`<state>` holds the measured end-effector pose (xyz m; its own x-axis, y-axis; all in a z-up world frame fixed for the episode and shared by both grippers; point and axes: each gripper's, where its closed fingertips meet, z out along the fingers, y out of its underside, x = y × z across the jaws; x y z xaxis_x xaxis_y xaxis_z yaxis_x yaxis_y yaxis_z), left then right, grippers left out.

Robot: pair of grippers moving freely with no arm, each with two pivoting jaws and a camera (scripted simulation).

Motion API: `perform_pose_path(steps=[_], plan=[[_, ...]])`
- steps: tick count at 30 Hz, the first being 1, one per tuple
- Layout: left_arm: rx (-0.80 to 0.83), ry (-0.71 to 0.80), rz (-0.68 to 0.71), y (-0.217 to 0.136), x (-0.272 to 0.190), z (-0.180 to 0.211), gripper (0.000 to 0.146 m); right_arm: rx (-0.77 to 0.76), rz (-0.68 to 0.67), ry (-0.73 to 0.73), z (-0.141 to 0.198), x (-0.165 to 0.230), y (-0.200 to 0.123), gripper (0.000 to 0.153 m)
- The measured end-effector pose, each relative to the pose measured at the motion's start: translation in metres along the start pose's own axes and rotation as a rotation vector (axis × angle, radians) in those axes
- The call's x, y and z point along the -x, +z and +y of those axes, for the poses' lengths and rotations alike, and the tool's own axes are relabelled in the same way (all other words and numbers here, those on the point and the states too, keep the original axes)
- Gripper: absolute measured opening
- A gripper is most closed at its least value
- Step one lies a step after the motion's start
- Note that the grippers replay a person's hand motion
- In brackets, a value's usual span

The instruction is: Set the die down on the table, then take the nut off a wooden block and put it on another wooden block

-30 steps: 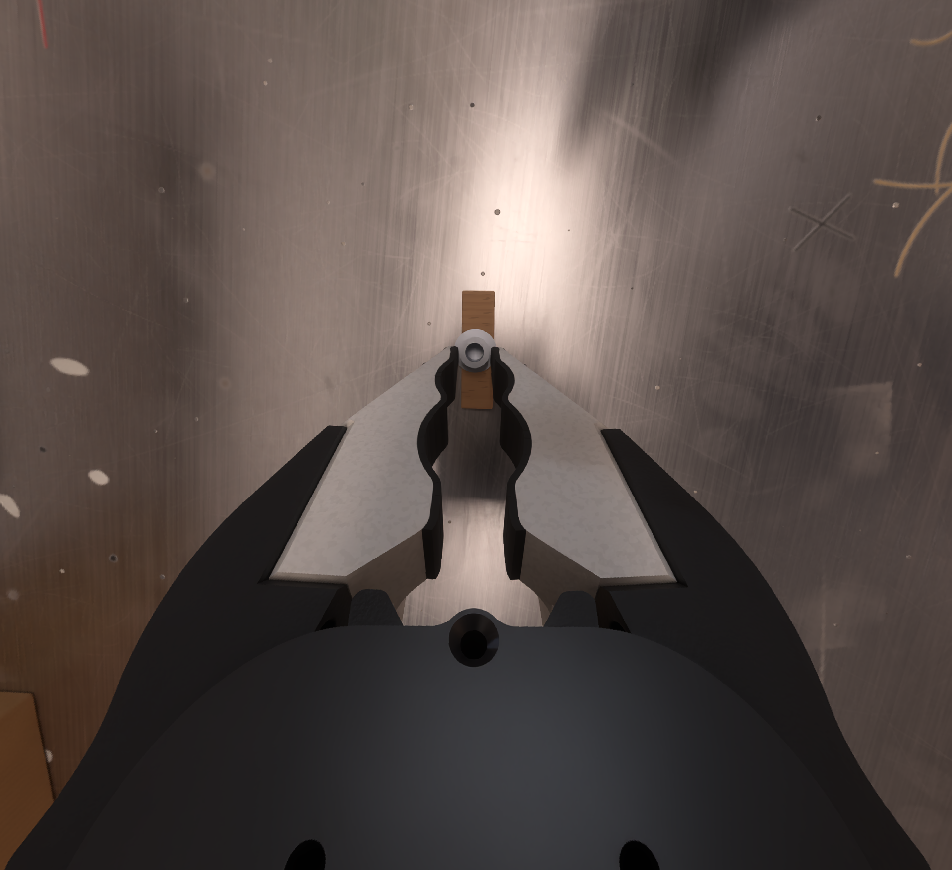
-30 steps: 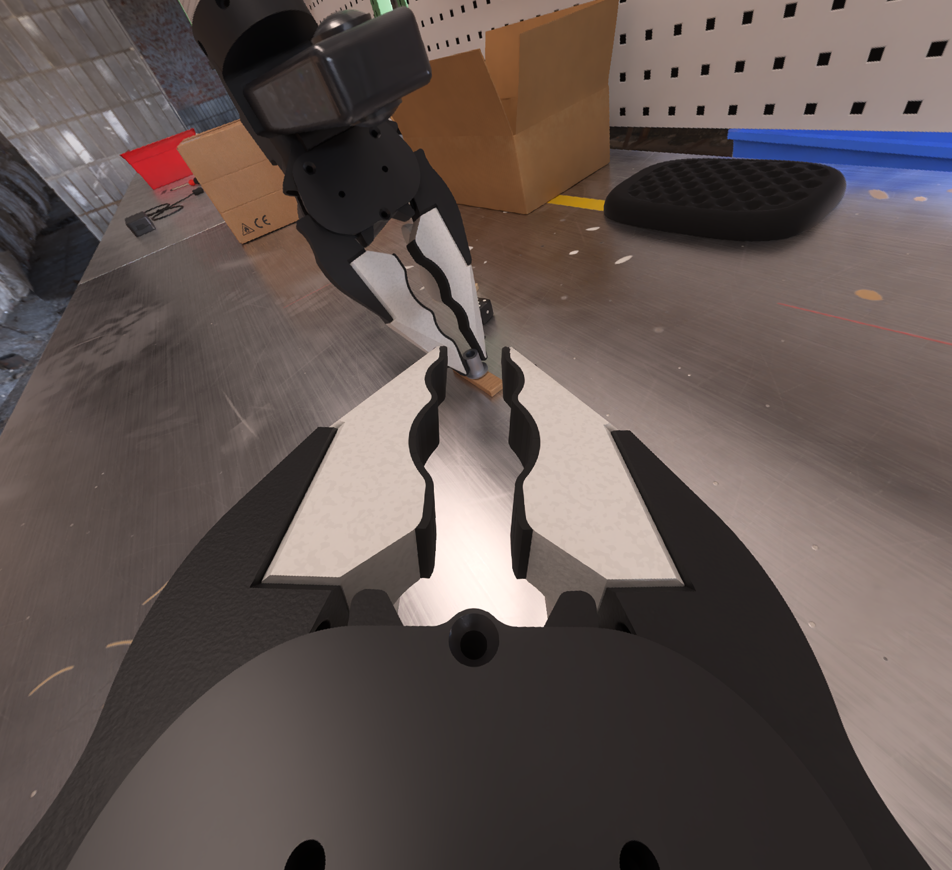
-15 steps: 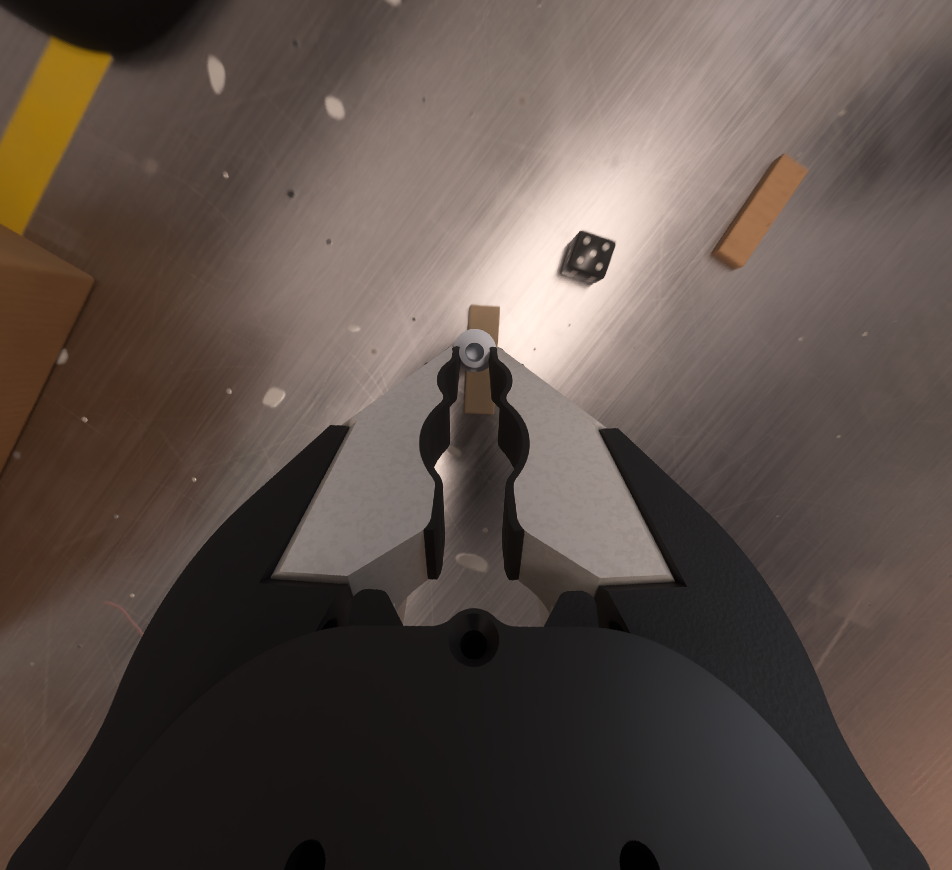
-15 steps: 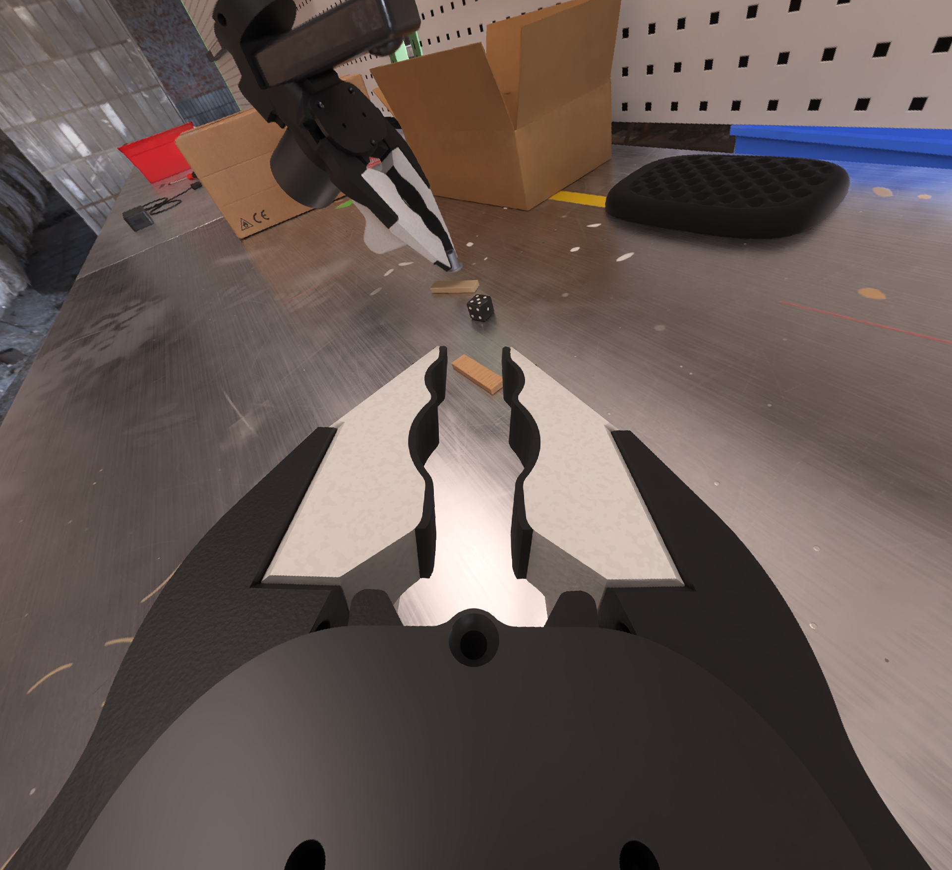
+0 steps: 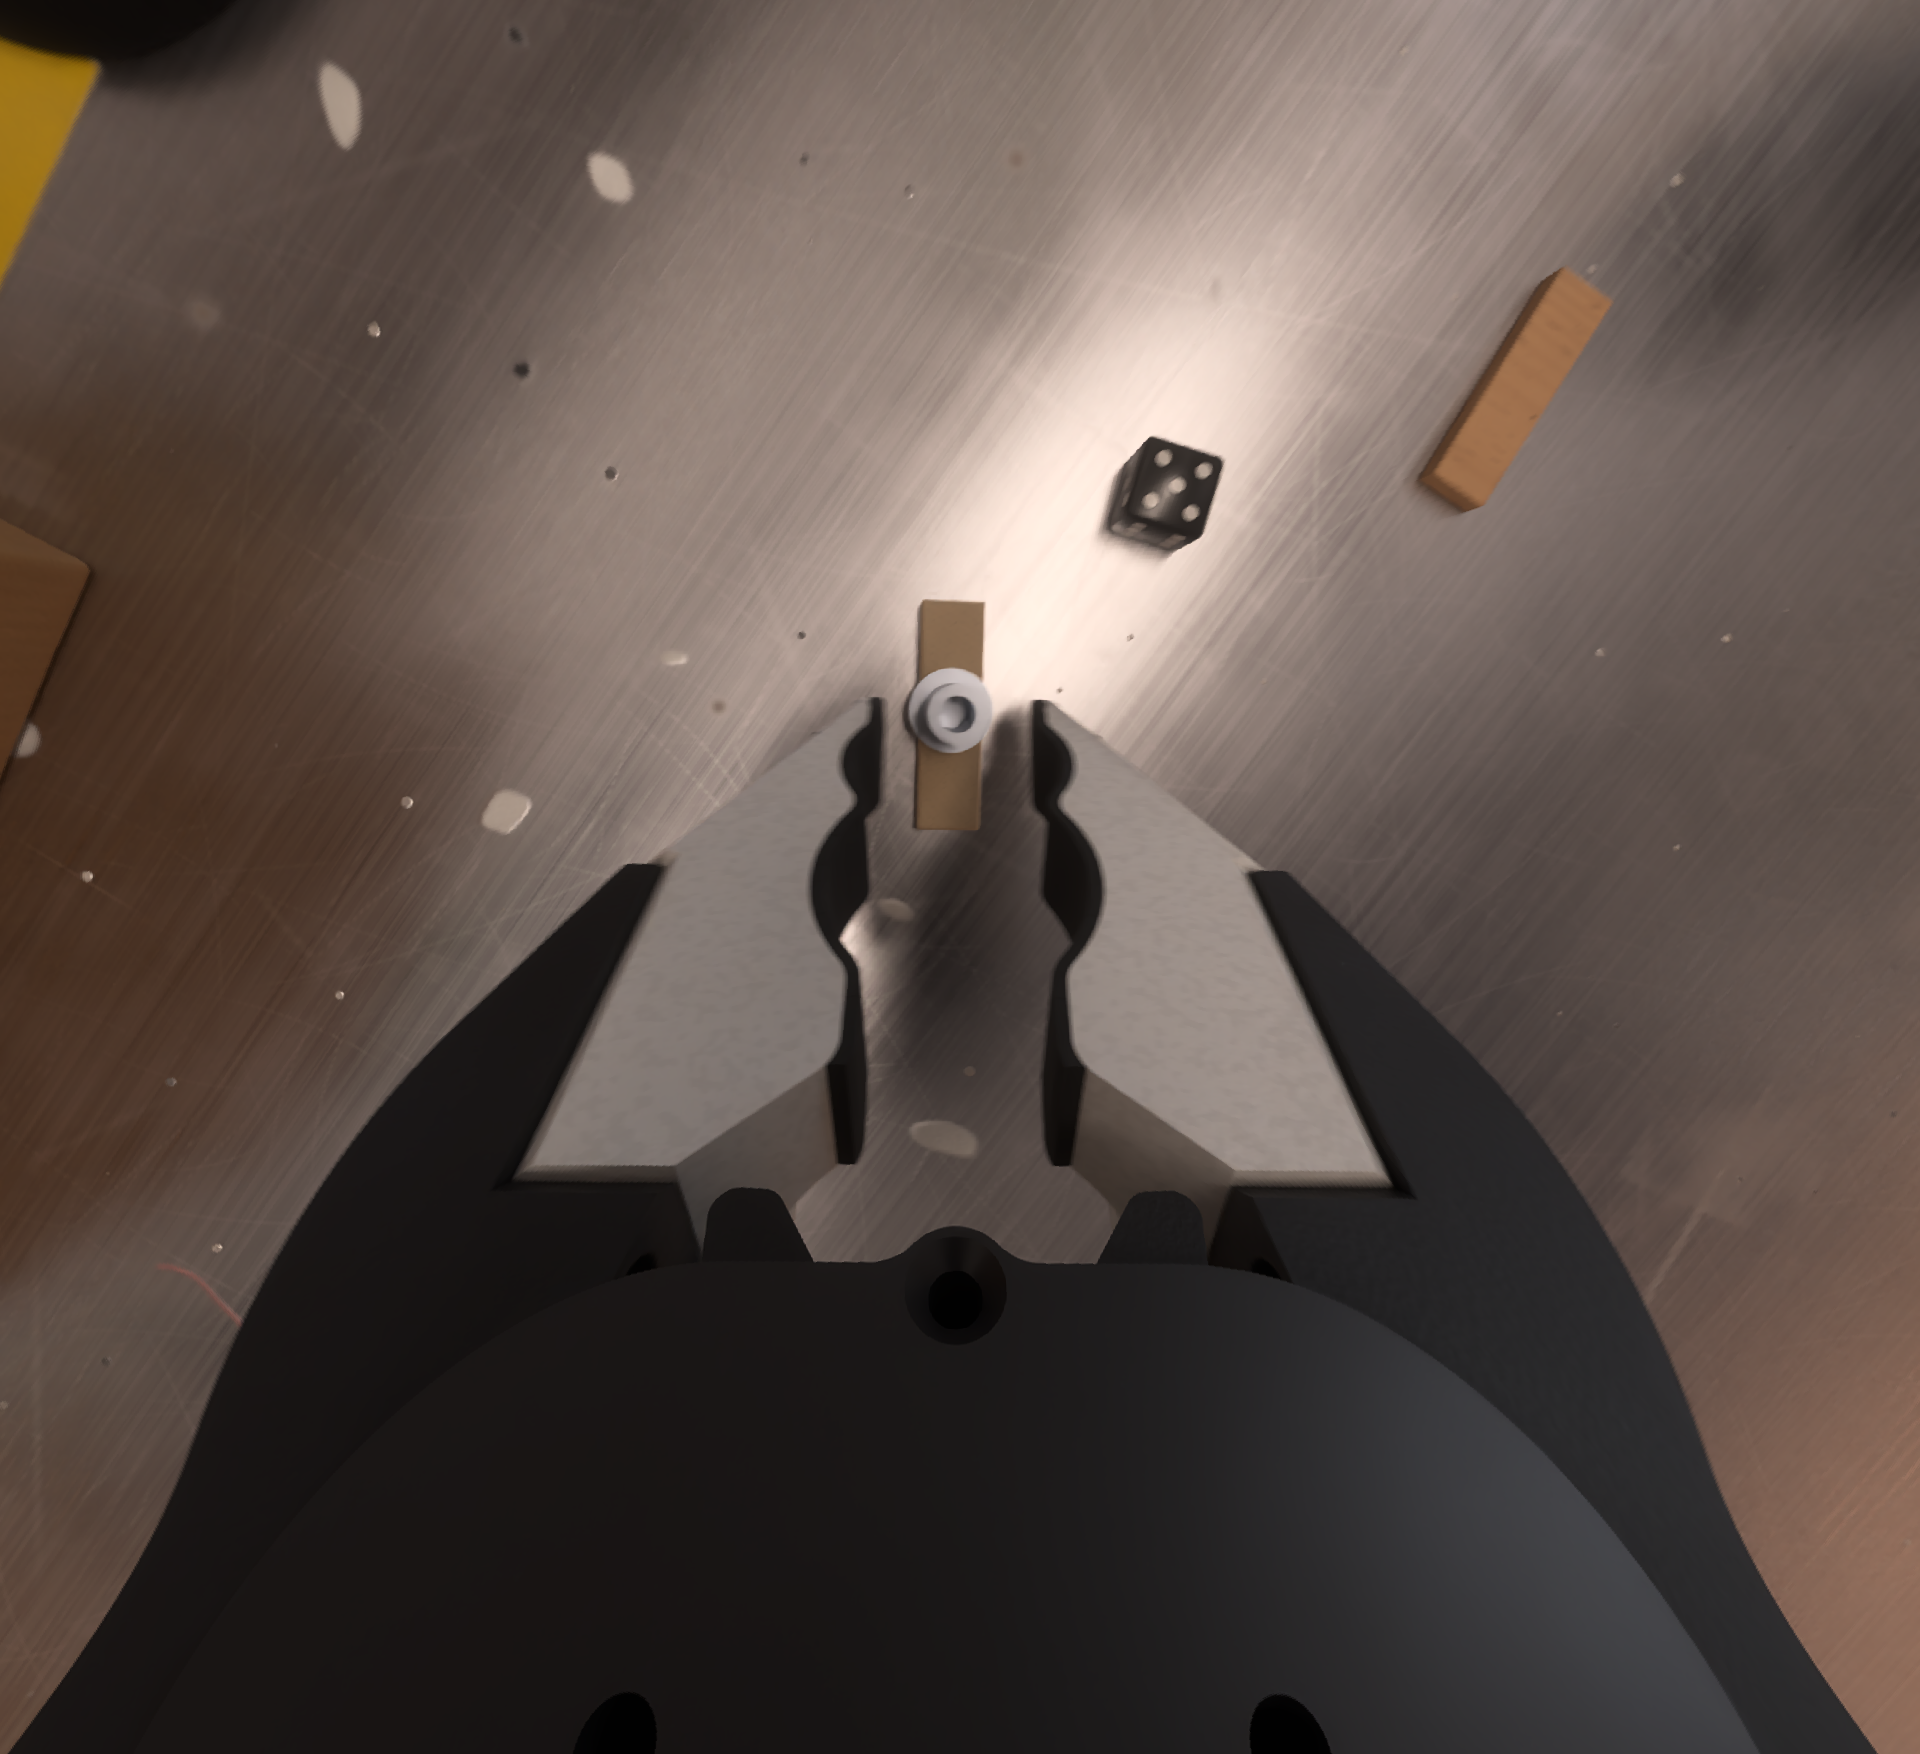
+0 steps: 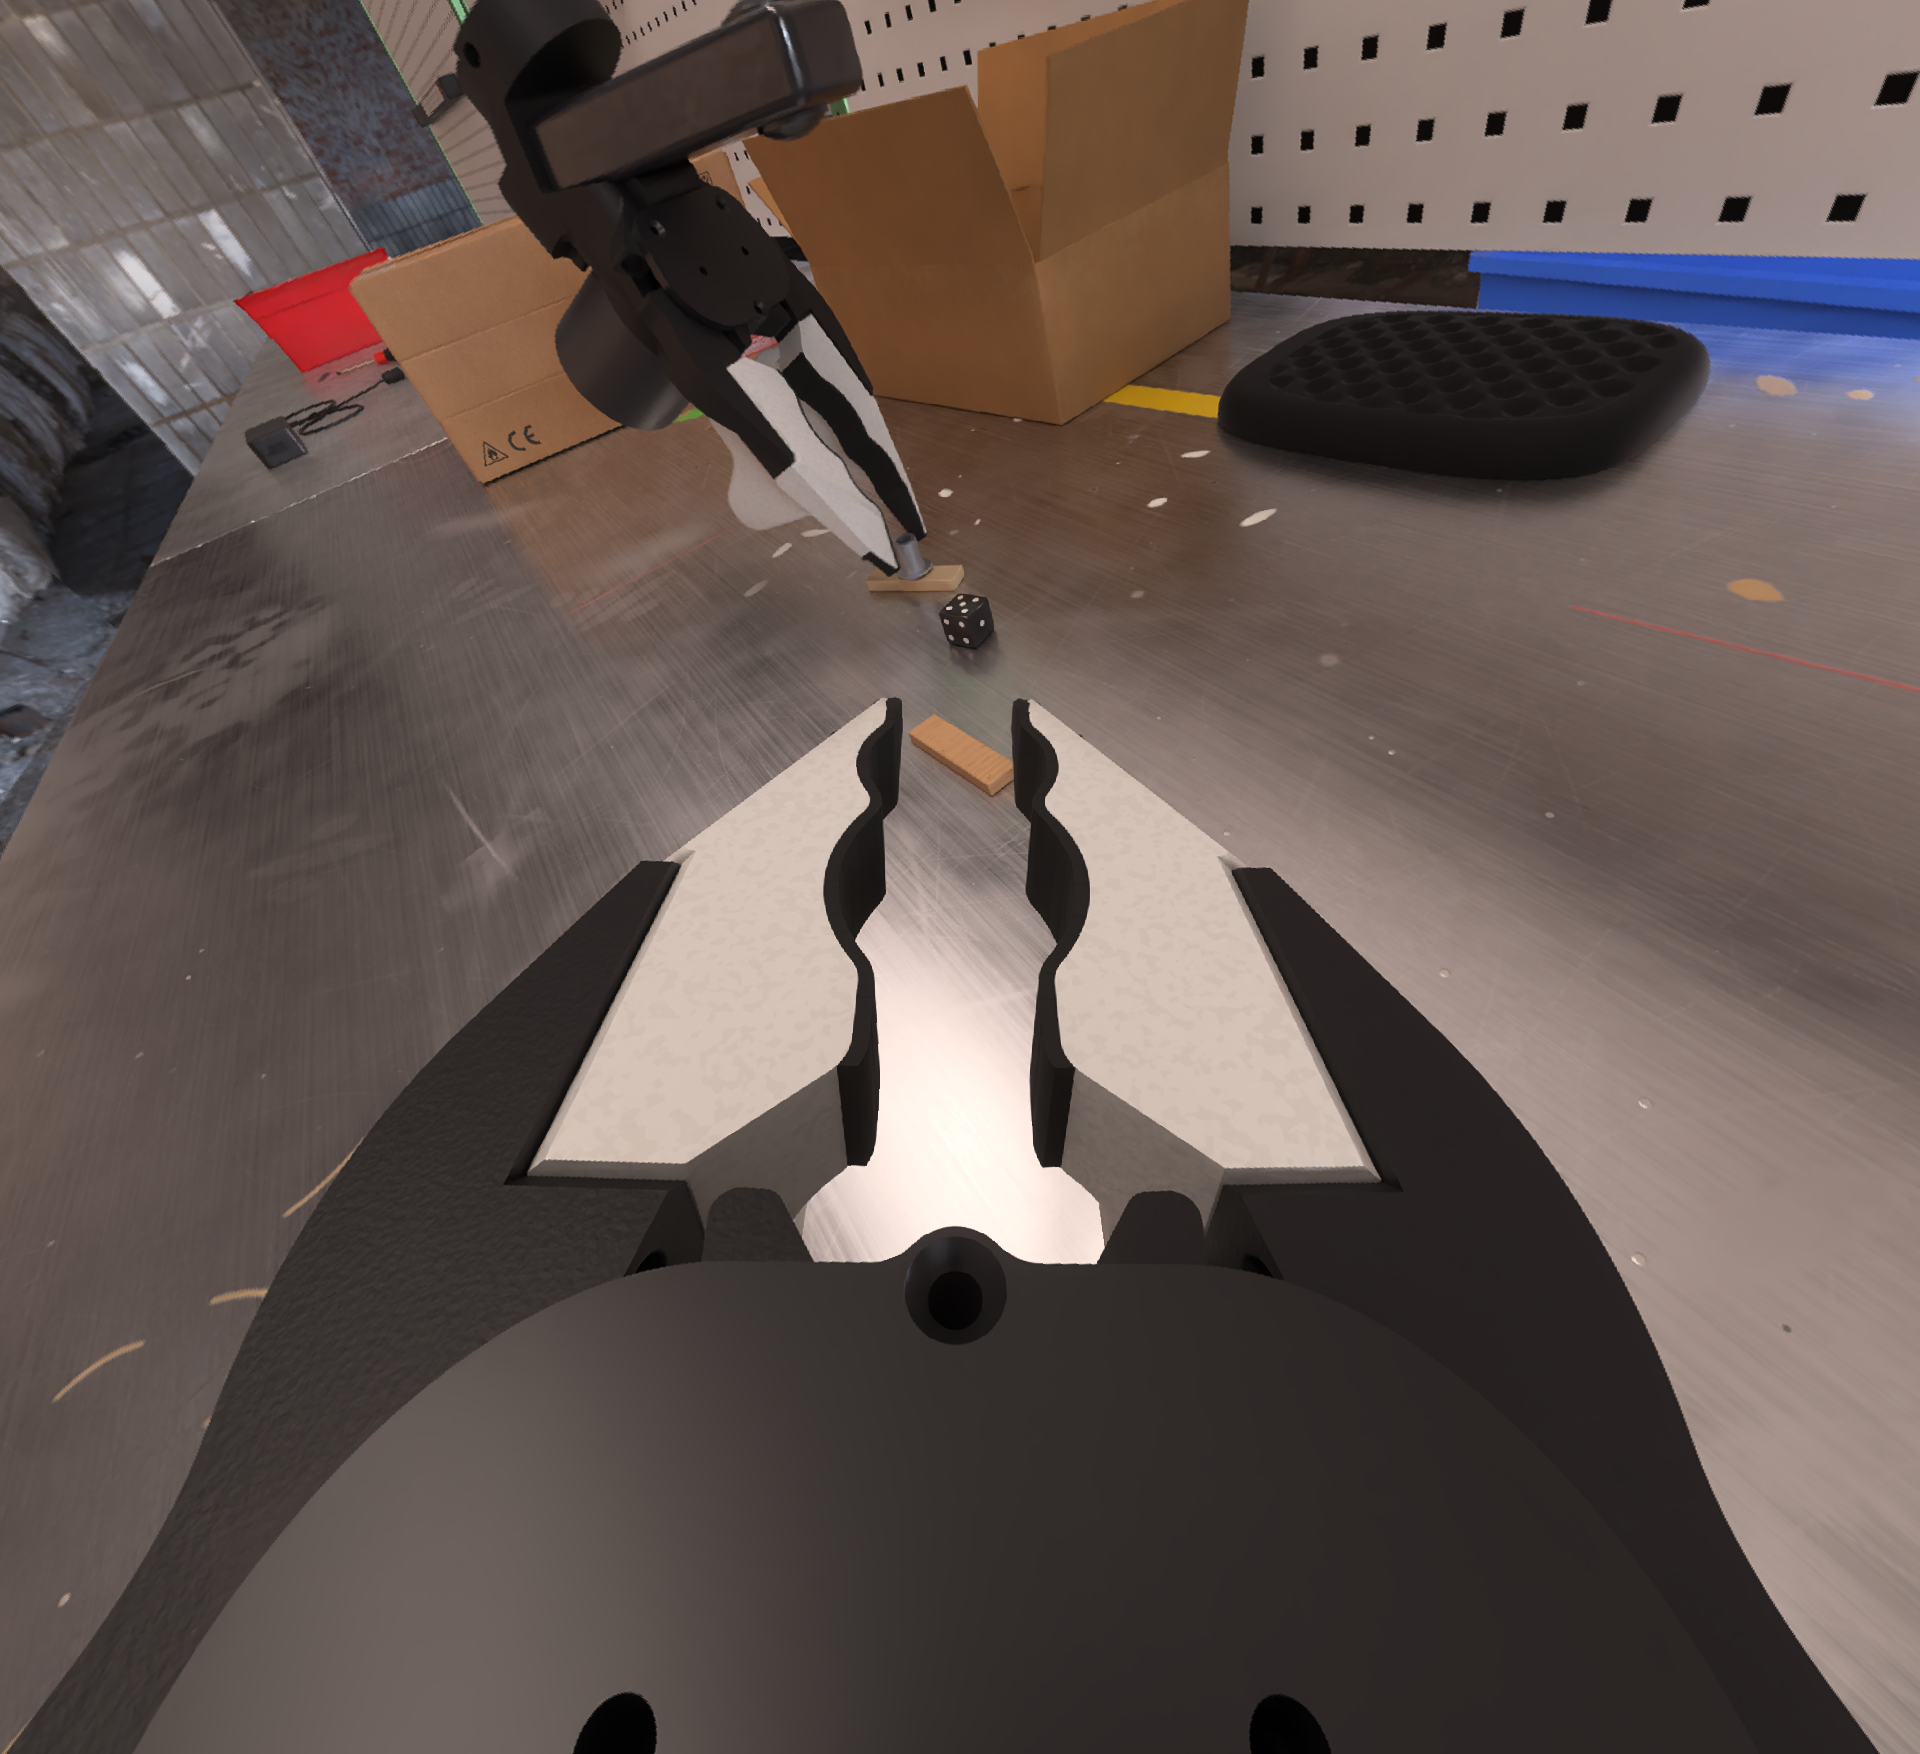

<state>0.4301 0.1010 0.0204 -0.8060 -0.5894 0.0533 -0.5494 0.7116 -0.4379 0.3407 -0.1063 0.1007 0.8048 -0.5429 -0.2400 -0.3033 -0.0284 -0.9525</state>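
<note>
Left wrist view: left gripper point(image 5: 951, 717) fingers apart around nut point(image 5: 948, 724), resting on block point(image 5: 949, 715); die point(image 5: 1169, 493) down; next, withdraw; right gripper point(image 6: 954, 717) fingers apart, empty.

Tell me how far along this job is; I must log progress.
Done: the die lies on the table, free of both grippers. In hand: the left gripper is open around the nut, which sits on the far wooden block. Left: backing away; the near wooden block is bare, the right gripper open and idle.
</note>
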Motion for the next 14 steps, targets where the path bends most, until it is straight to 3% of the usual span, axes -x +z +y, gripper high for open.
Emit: perform_pose_path(steps=[2, 6, 10, 12, 14], plan=[[-0.006, 0.007, -0.003, -0.004, -0.008, -0.004, 0.046, -0.002, 0.0, 0.002, 0.0, 0.0, 0.0, 0.021], [0.065, 0.071, -0.064, -0.013, -0.027, -0.007, 0.047, -0.005, 0.0, 0.003, -0.001, 0.0, -0.001, 0.021], [-0.189, 0.119, 0.038, -0.02, -0.093, -0.057, 0.046, -0.009, 0.002, 0.004, -0.001, -0.001, -0.001, 0.021], [-0.22, 0.092, 0.106, -0.008, -0.132, -0.067, 0.047, -0.009, 0.001, 0.006, -0.001, -0.001, -0.001, 0.021], [-0.217, 0.041, 0.066, 0.009, -0.156, -0.069, 0.055, -0.012, 0.0, 0.006, -0.002, -0.001, -0.001, 0.021]])
